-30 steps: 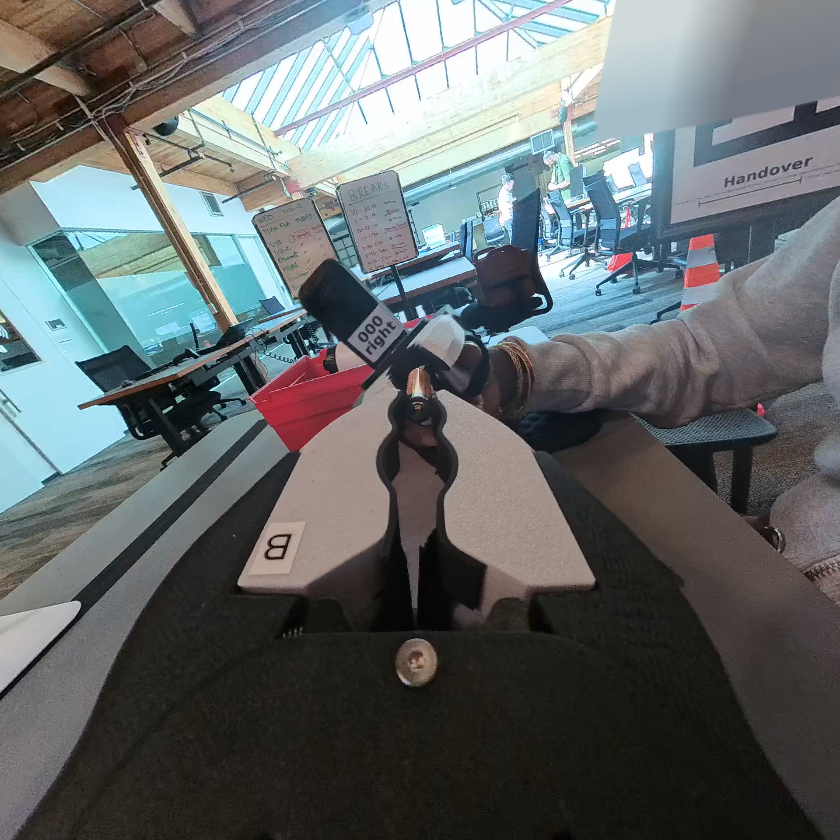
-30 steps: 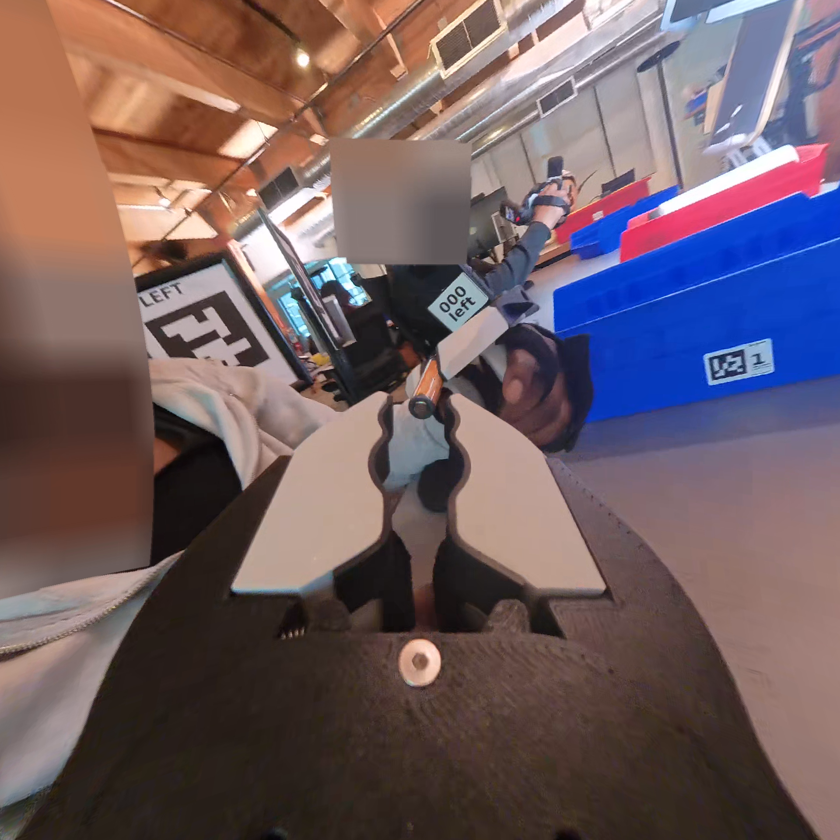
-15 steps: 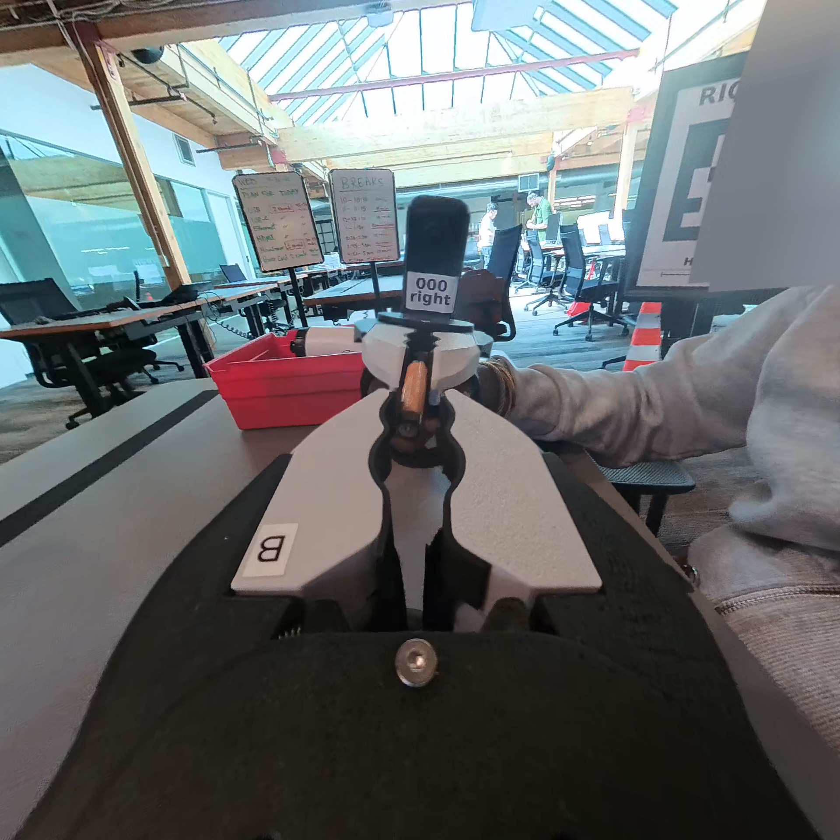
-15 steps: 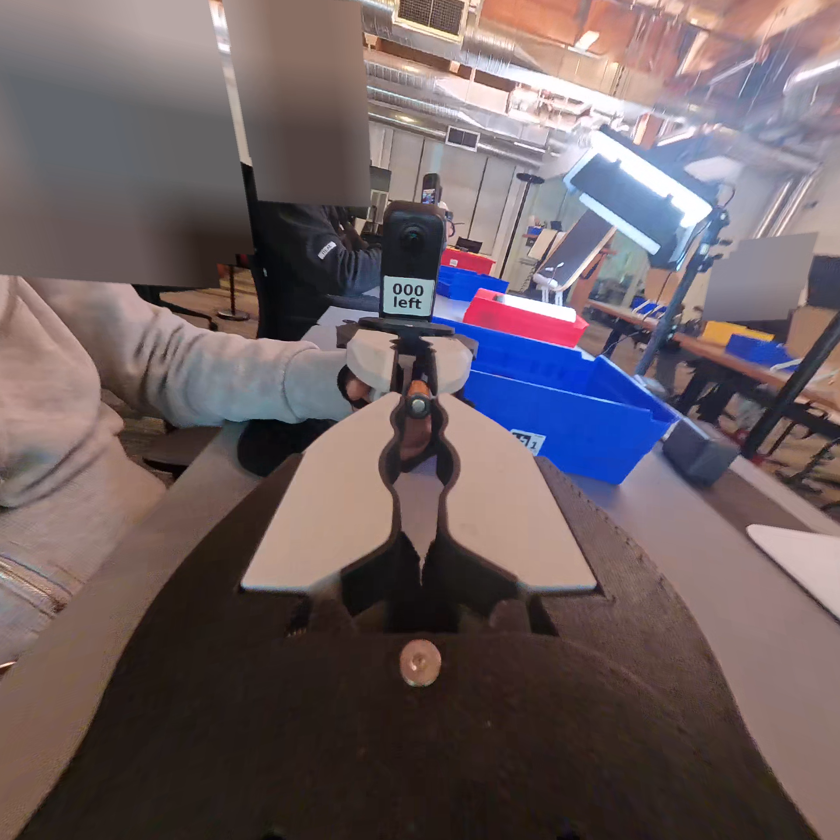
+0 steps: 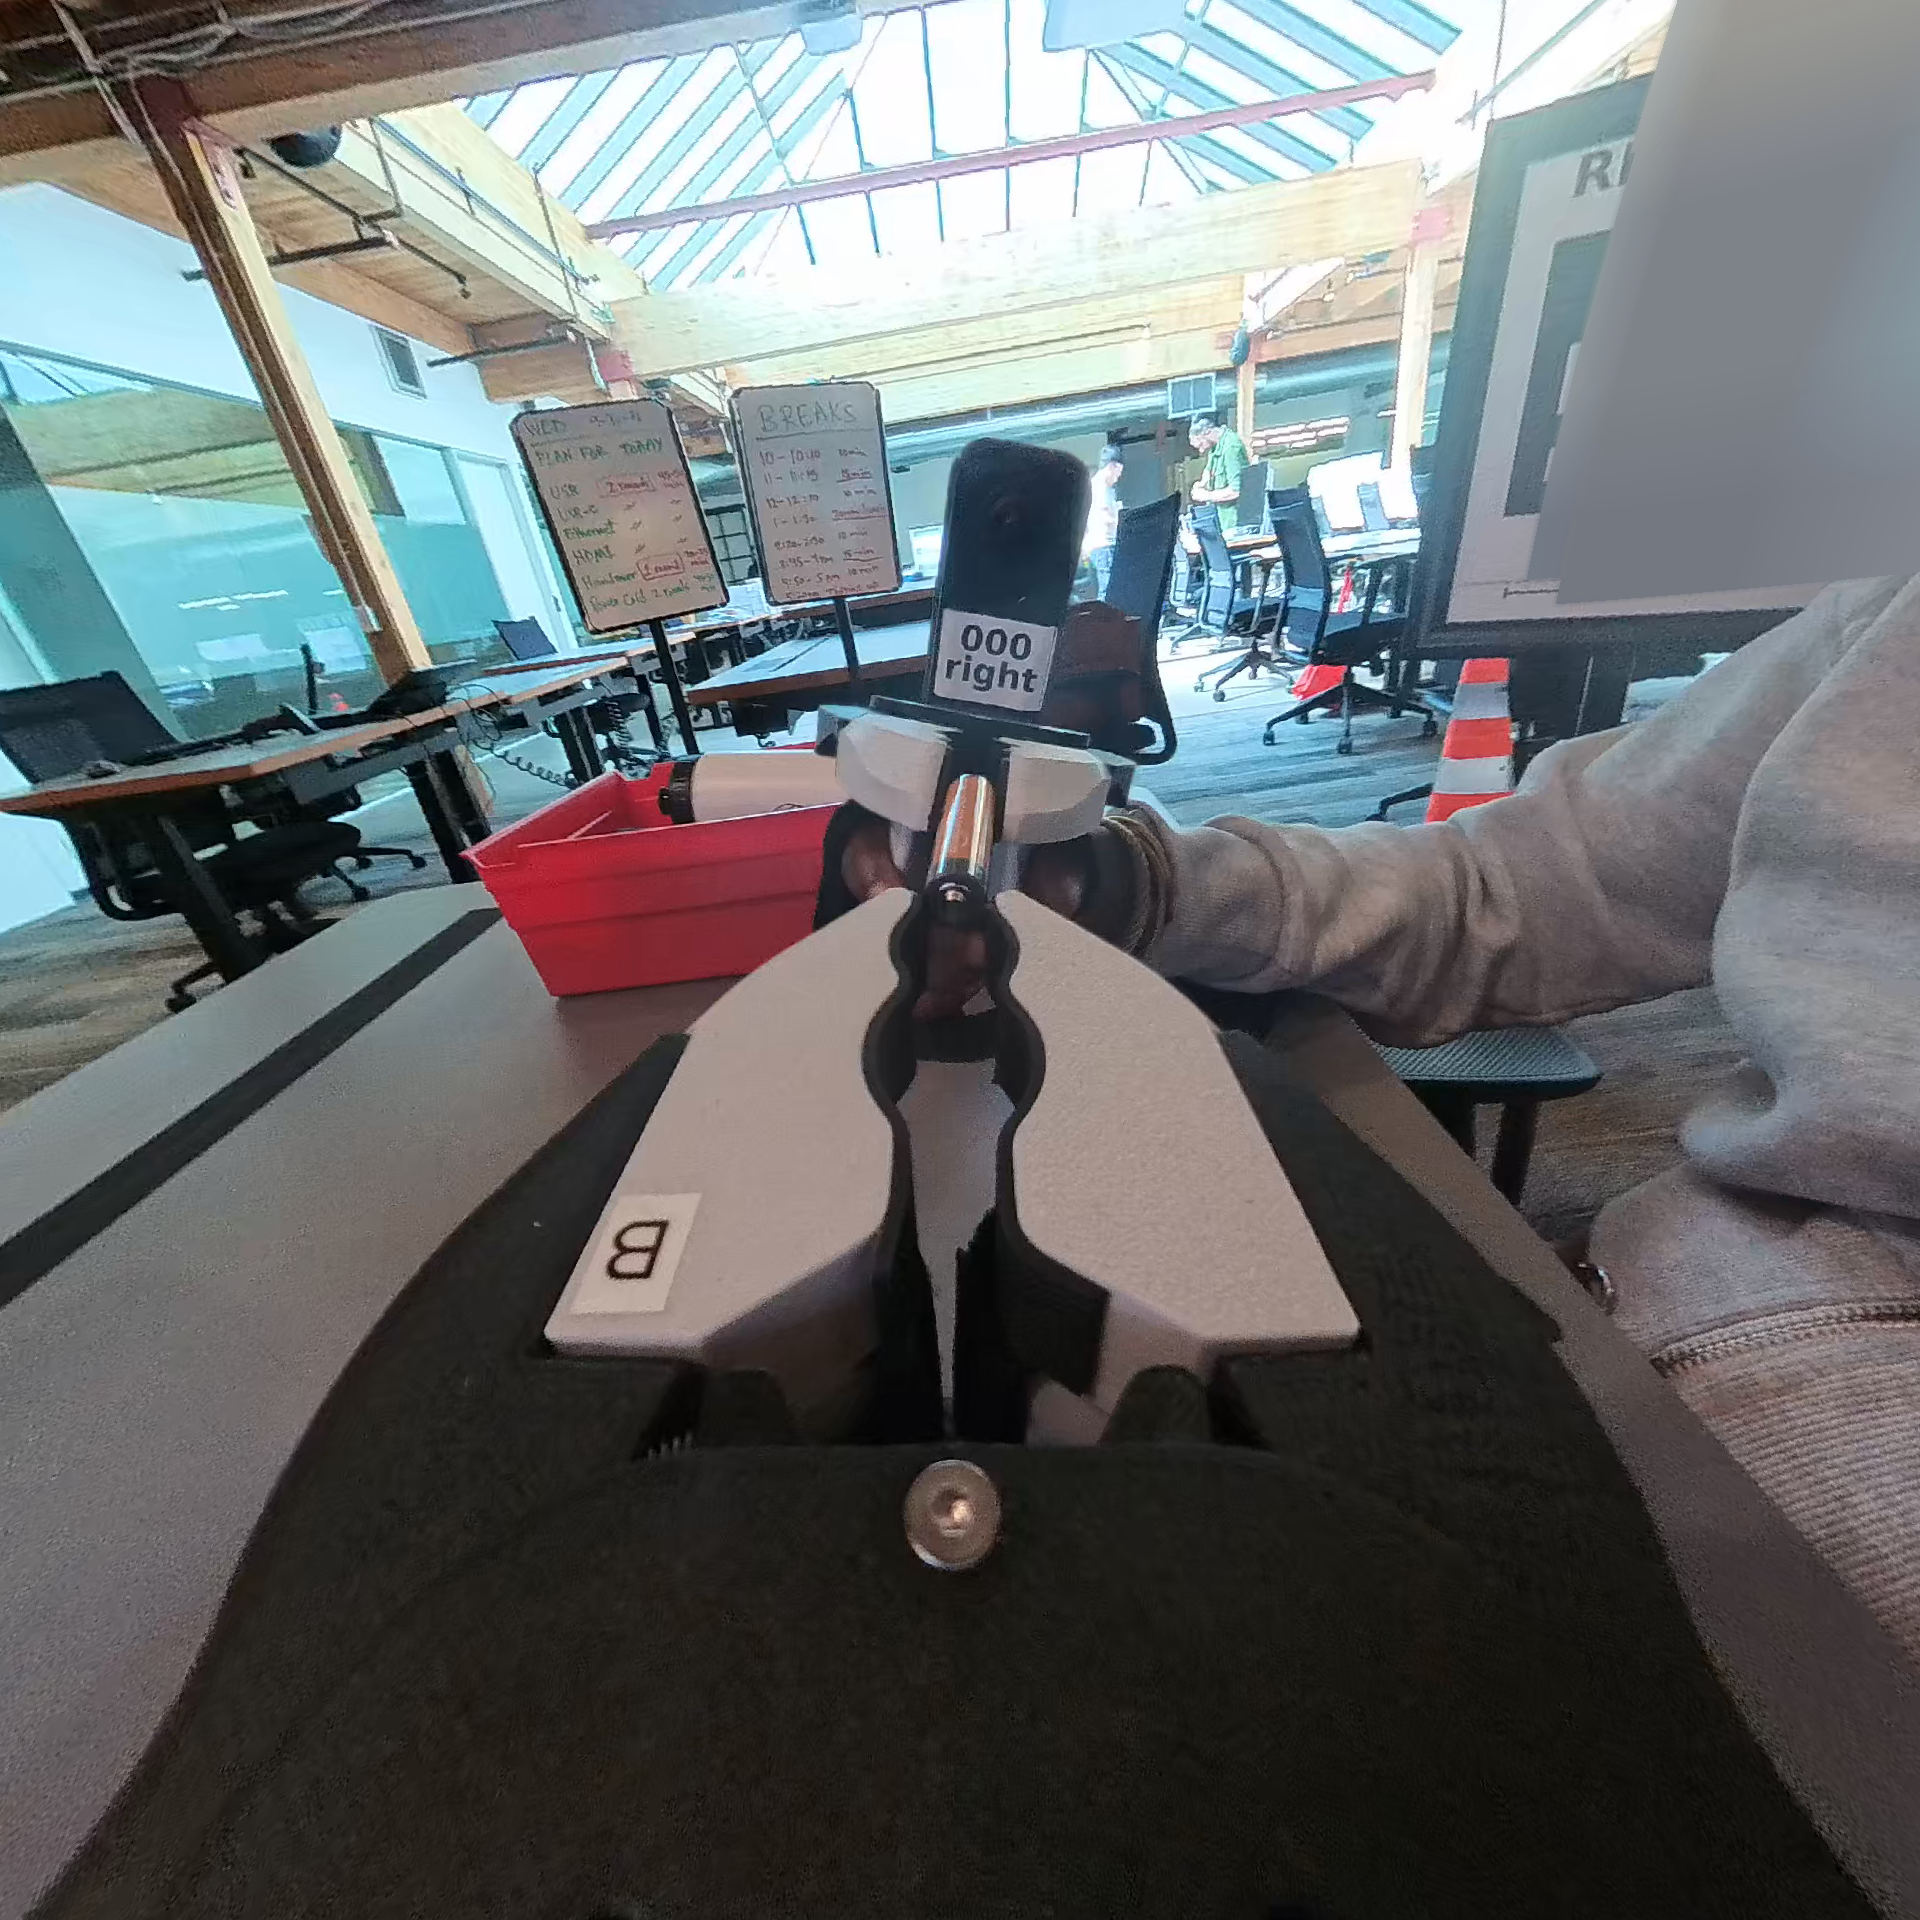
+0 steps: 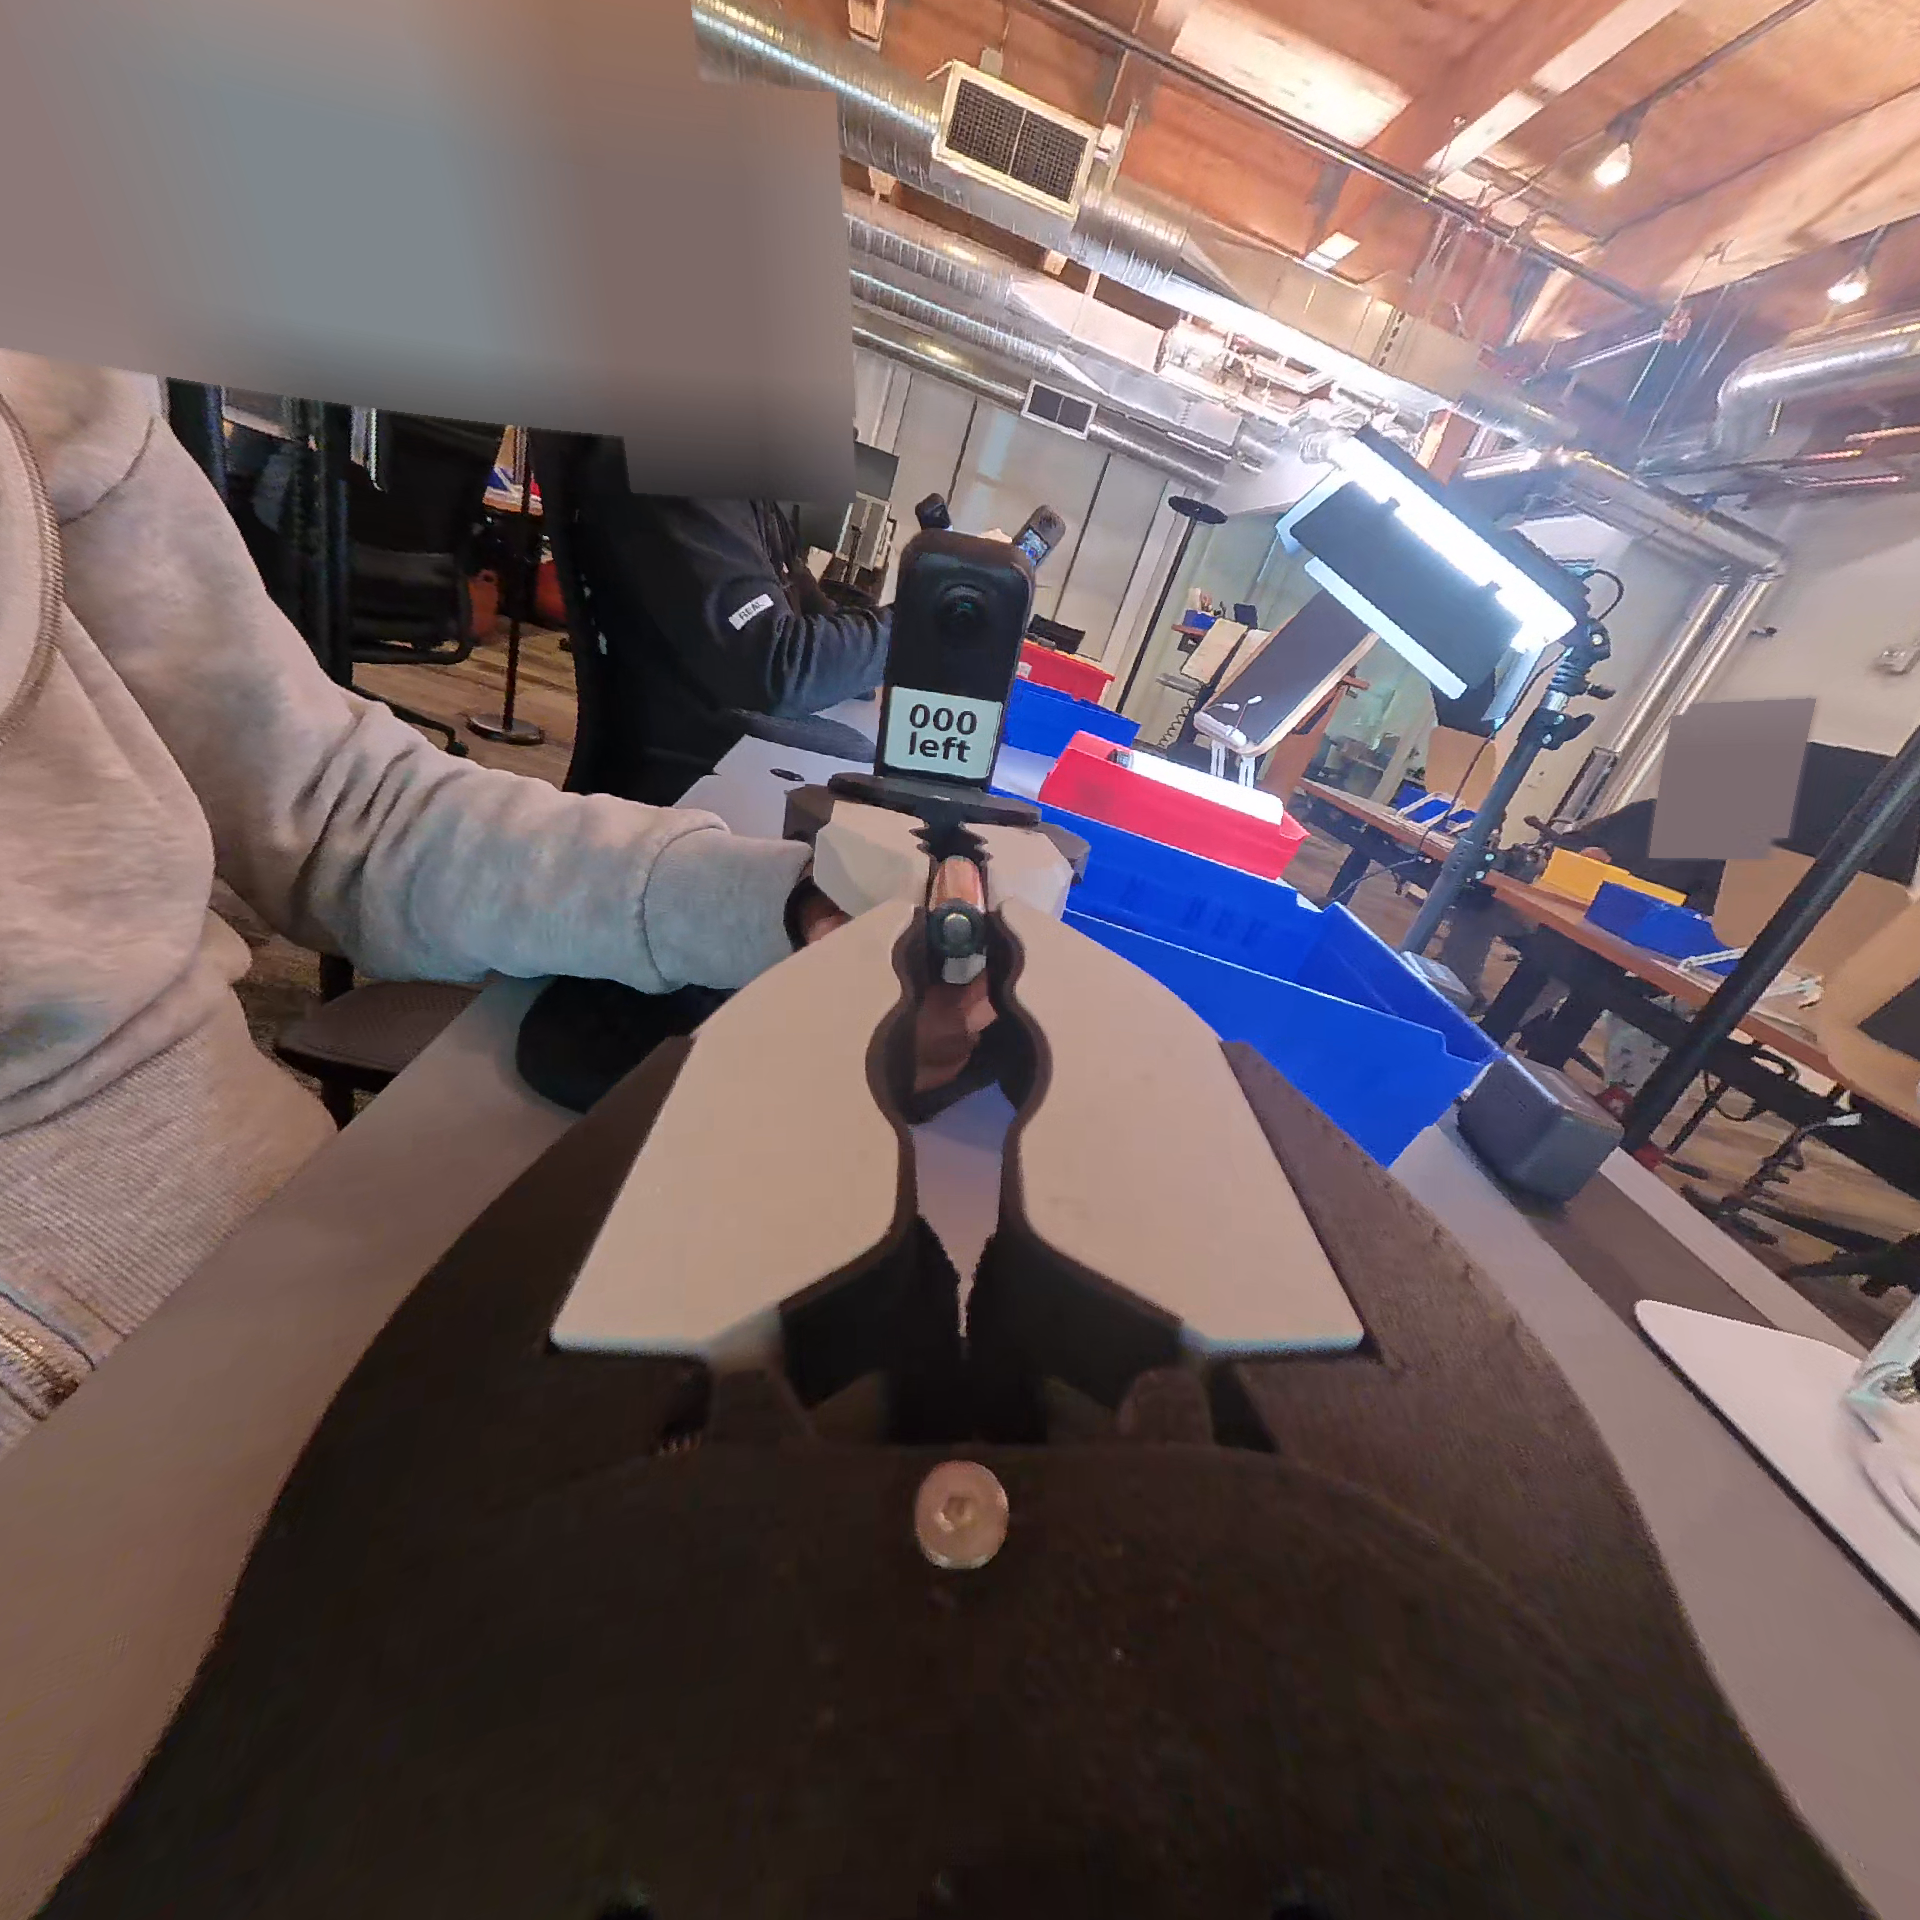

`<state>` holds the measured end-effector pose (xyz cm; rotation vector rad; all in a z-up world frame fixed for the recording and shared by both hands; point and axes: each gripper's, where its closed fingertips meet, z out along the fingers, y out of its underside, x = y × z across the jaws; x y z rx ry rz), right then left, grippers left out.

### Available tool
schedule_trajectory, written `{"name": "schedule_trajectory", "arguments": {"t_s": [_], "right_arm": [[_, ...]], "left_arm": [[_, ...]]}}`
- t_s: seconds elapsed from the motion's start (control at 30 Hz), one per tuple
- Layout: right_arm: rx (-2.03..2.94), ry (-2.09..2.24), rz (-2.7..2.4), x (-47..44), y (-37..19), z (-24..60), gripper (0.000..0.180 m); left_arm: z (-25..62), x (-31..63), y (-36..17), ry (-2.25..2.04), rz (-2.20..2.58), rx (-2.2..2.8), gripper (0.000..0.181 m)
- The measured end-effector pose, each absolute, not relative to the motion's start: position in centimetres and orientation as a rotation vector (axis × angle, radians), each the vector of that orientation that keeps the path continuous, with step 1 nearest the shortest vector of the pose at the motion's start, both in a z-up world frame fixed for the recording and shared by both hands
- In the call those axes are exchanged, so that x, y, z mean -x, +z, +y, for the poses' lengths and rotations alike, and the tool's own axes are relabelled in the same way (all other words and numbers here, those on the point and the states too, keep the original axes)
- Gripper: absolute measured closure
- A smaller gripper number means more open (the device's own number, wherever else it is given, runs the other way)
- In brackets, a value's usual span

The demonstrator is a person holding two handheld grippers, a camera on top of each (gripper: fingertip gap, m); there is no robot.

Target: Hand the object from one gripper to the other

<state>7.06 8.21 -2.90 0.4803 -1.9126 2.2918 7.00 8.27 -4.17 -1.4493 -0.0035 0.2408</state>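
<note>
A slim metallic pen with a dark end cap (image 5: 961, 831) spans the gap between my two grippers, which face each other tip to tip above the grey table (image 5: 260, 1195). My left gripper (image 5: 951, 909) is shut on the near end of the pen. My right gripper (image 5: 966, 792) faces it, its white fingers closed around the far end. In the right wrist view the right gripper (image 6: 956, 935) is shut on the pen (image 6: 951, 894), and the left gripper (image 6: 940, 854) holds the other end. A hand shows behind each gripper.
A red bin (image 5: 623, 894) holding a white cylinder (image 5: 748, 784) stands on the table behind the right gripper. Blue bins (image 6: 1247, 966) and a small dark box (image 6: 1538, 1132) stand behind the left gripper. A white mat (image 6: 1766, 1403) lies at the right. Grey sleeves (image 5: 1455, 883) reach in. My two grippers' fingertips are within a few centimetres of each other.
Both grippers have rolled from a tilted pose to level and upright, still joined tip to tip by the pen. Both stay closed on it.
</note>
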Motion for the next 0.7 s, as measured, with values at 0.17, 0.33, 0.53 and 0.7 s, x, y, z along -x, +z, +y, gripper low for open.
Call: {"name": "schedule_trajectory", "arguments": {"t_s": [0.17,0.33,0.53,0.7], "right_arm": [[-0.492,2.253,-1.917,-6.98,-3.0,8.21,0.169],[-0.506,2.237,-1.91,-7.03,-3.04,8.21,0.169],[-0.543,2.175,-1.882,-7.05,-3.14,8.21,0.169],[-0.593,2.048,-1.839,-6.96,-3.54,8.02,0.169]], "left_arm": [[8.26,-6.99,-4.15,0.207,-0.028,1.446,0.169],[8.21,-7.1,-4.17,0.181,-0.032,1.448,0.171],[8.21,-7.03,-4.23,0.185,-0.033,1.455,0.171],[8.27,-7.04,-4.41,0.113,-0.07,1.462,0.161]]}}
